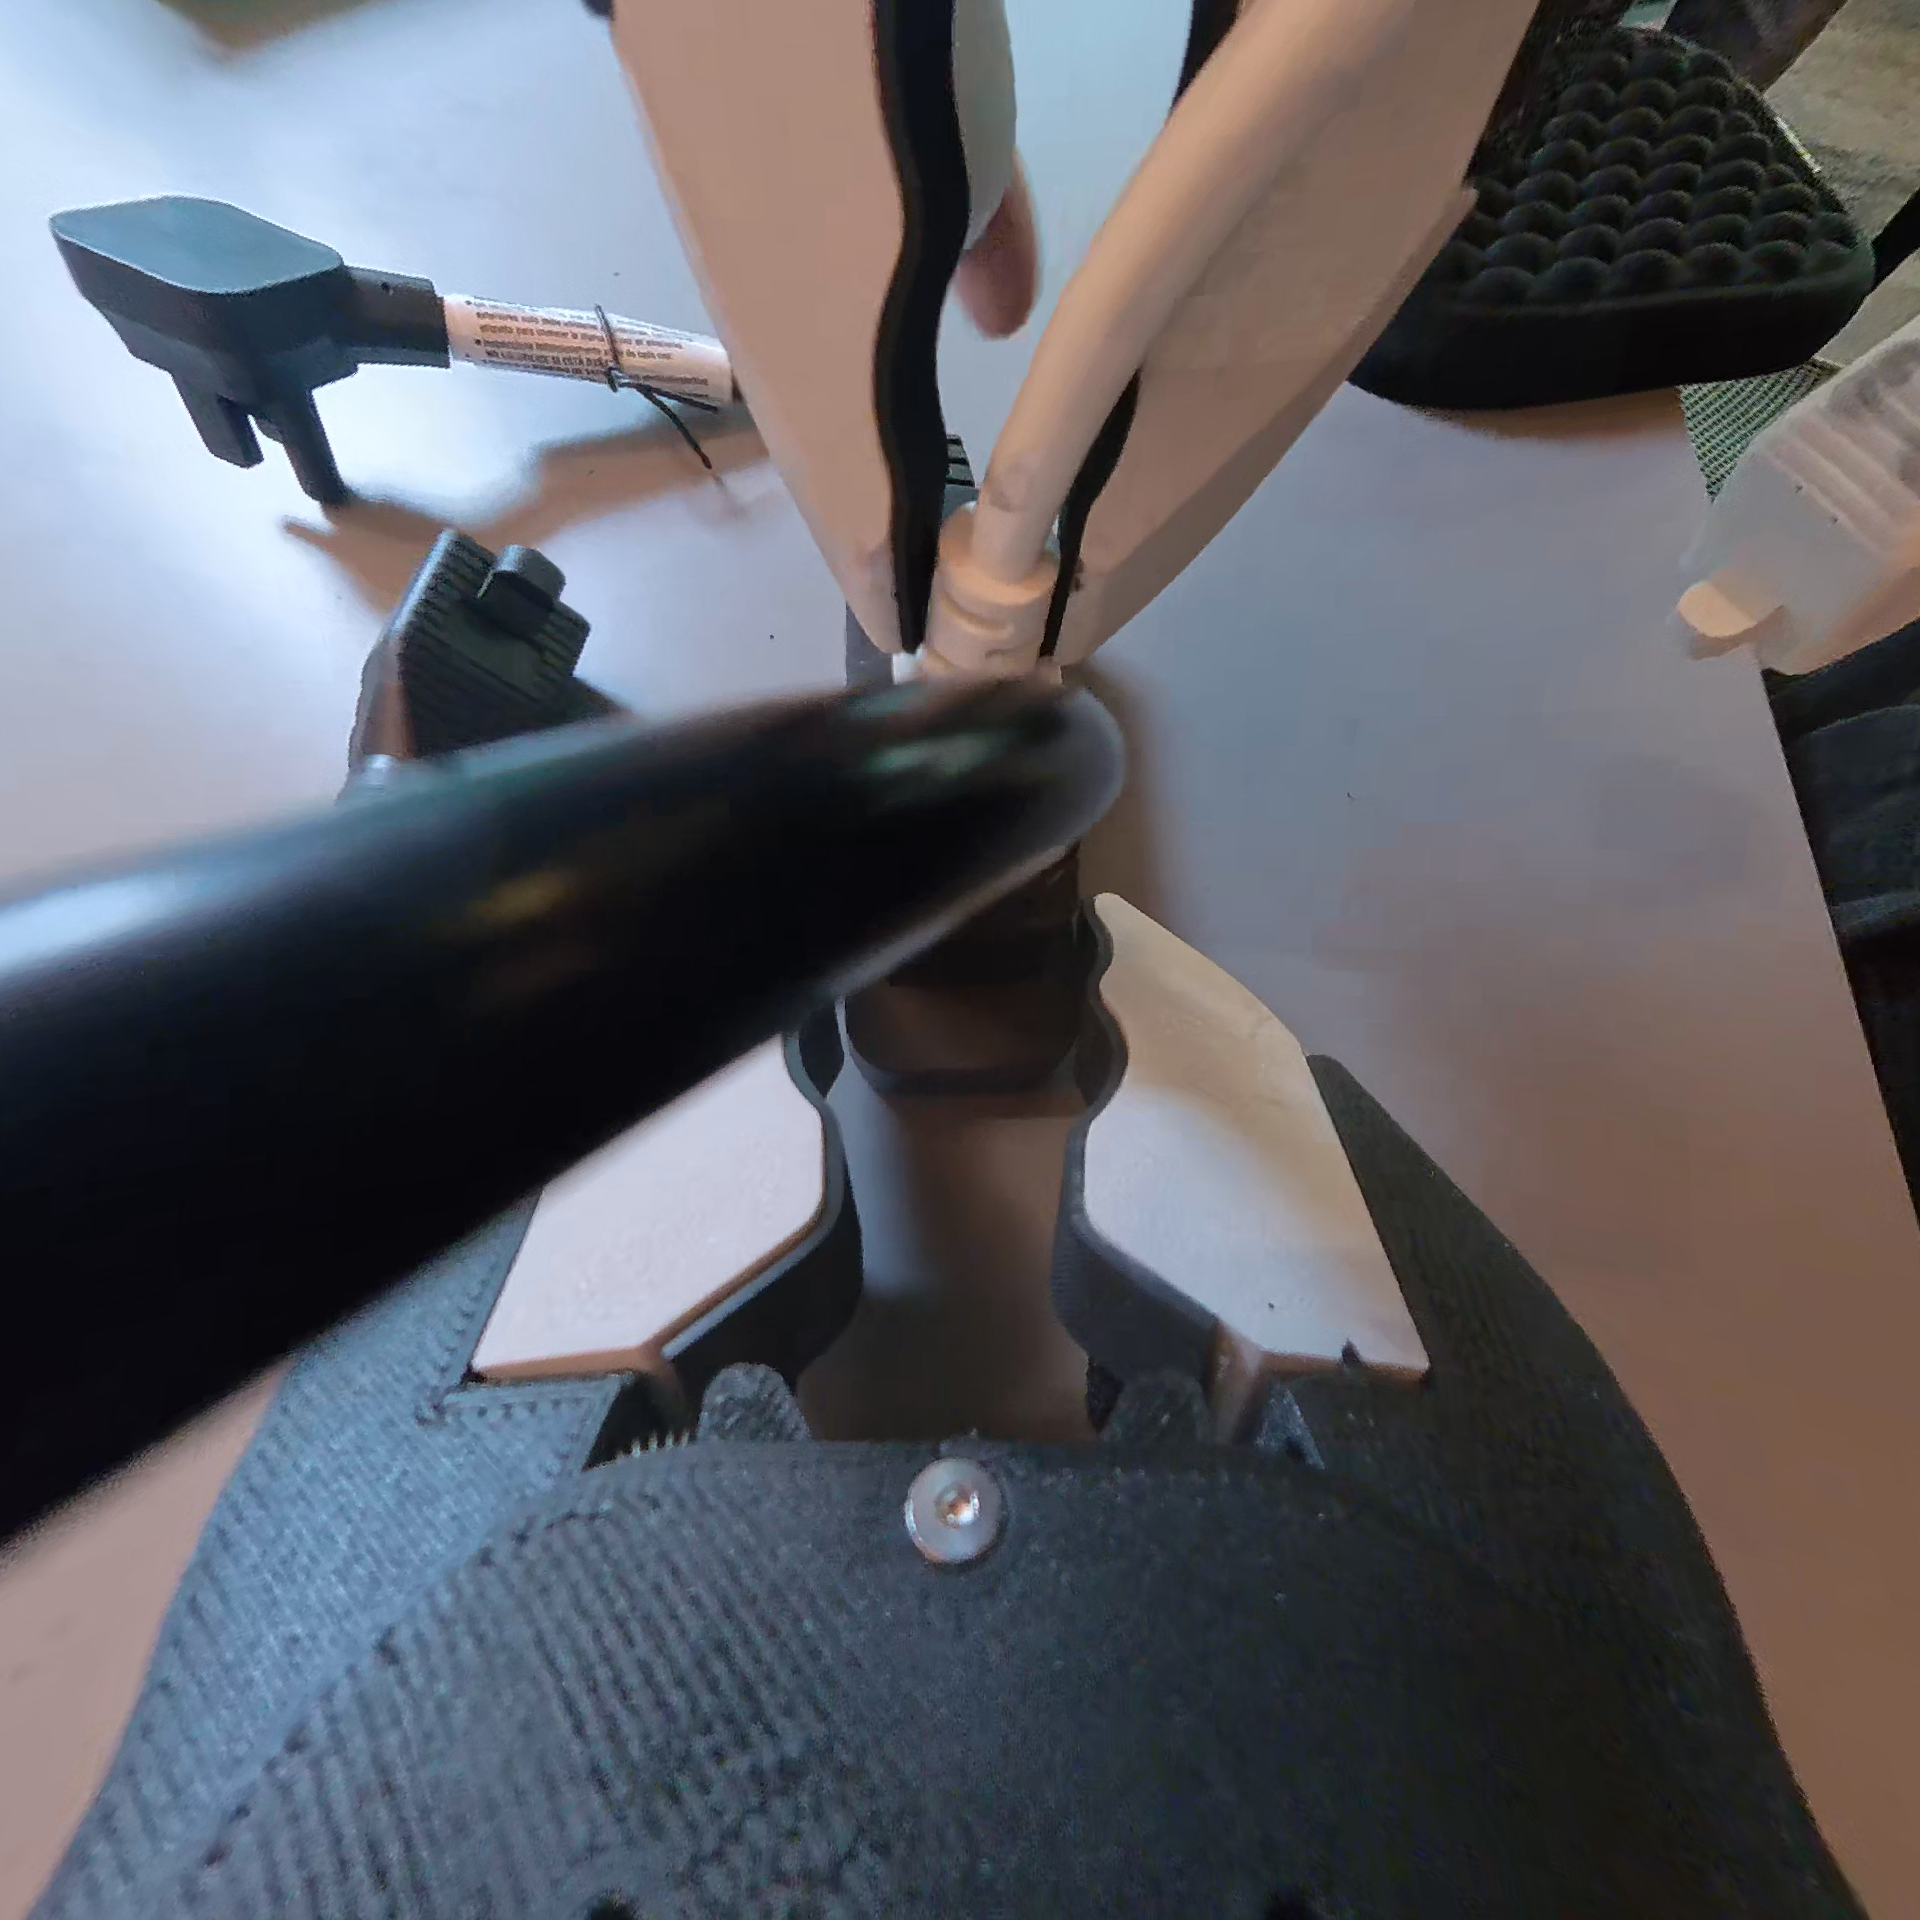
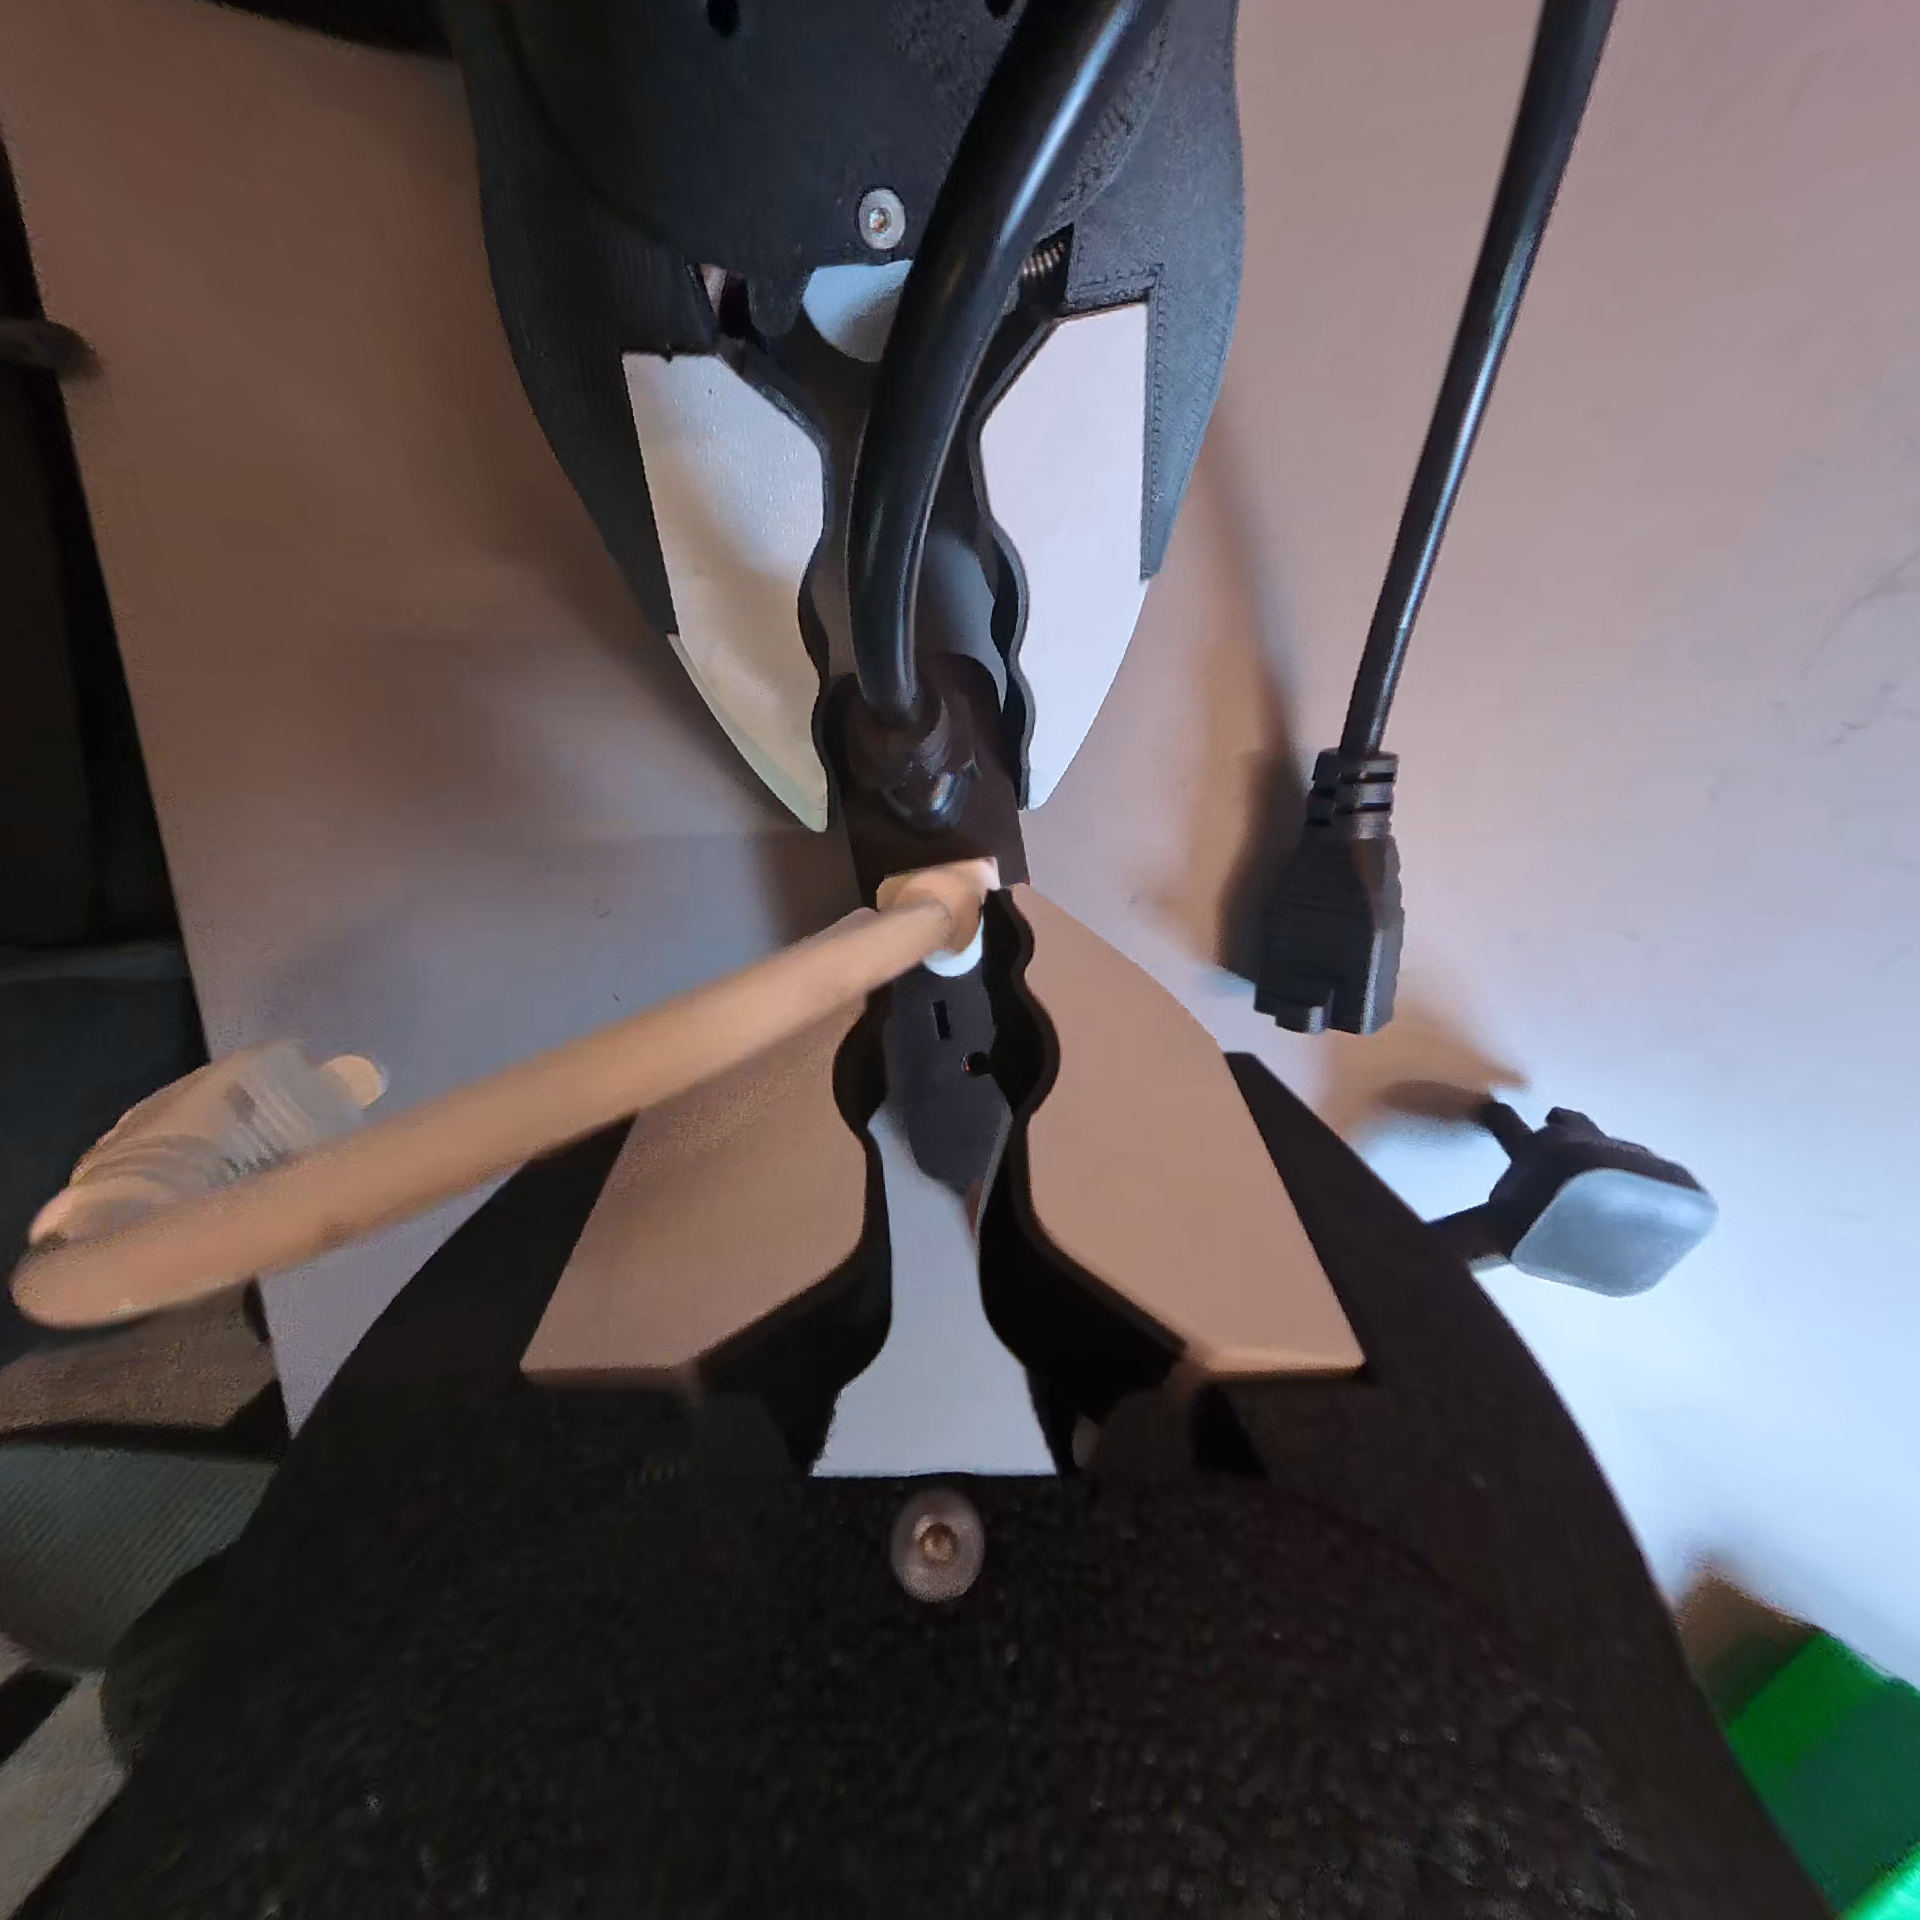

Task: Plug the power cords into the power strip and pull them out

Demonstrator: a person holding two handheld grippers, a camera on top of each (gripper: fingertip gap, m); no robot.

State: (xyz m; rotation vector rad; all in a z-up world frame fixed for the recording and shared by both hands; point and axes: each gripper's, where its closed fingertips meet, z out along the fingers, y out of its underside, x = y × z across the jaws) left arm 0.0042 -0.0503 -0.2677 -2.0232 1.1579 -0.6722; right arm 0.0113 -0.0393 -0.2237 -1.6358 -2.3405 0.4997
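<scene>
At frame centre, the right gripper (image 2: 961, 971) pinches the white plug (image 2: 951, 940) seated in the black strip (image 2: 940, 1081), while the left gripper (image 1: 977, 997) clamps the strip's far end by its black cord (image 1: 416, 997). The rigid plug body looks the safest hold; its white cord (image 2: 520, 1101) bends and may slip

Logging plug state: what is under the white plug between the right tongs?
The black power strip lies directly beneath the white plug, with a free socket showing beside it. The prongs and their socket are covered by the plug body, so seating depth is not visible.

Pale table (image 1: 1455, 831), black dimpled seat cushion (image 1: 1662, 208) beyond its edge, green object (image 2: 1829, 1756) (blurred, at frame corner)
</scene>
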